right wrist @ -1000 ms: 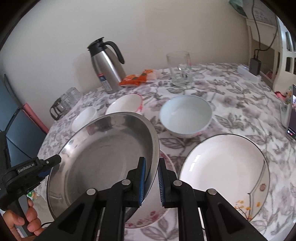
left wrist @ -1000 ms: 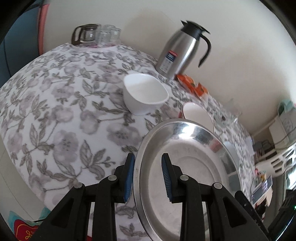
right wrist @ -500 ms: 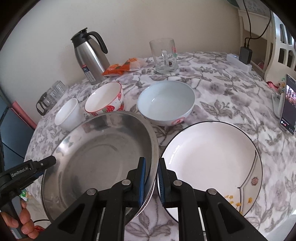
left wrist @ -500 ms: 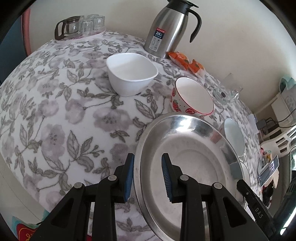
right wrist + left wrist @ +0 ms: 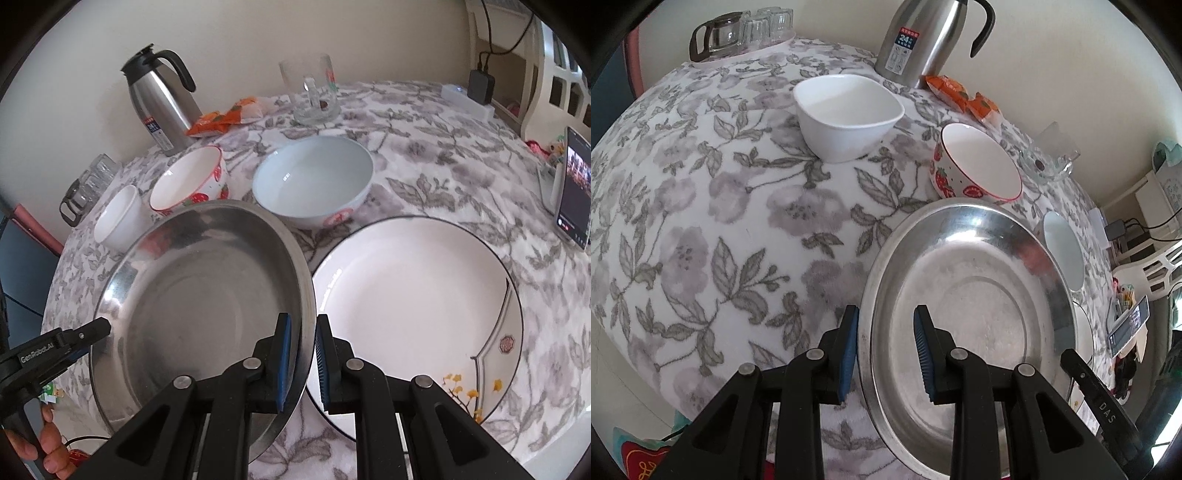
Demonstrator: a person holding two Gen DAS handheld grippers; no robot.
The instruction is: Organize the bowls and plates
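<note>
A wide steel plate [image 5: 971,295] is held between both grippers just above the floral tablecloth [image 5: 720,221]. My left gripper [image 5: 886,347] is shut on its left rim, one pad outside and one inside. My right gripper [image 5: 303,363] is shut on the right rim of the steel plate [image 5: 199,295], whose edge overlaps a white black-rimmed plate [image 5: 413,306]. Behind stand a white square bowl [image 5: 846,110], a strawberry bowl [image 5: 975,170] and a pale blue bowl [image 5: 314,181]. Whether the steel plate touches the table is hidden.
A steel thermos [image 5: 159,99], orange snack packets [image 5: 221,118] and a glass mug [image 5: 314,92] stand along the back wall. A glass teapot with glasses [image 5: 738,29] sits at the far left edge. A phone [image 5: 576,184] leans at the right. A person's hand [image 5: 48,443] holds the left gripper.
Both grippers have sunk toward the table with the steel plate and tipped further down. The bowls and the white plate now sit closer and larger in view. Both grips are unchanged.
</note>
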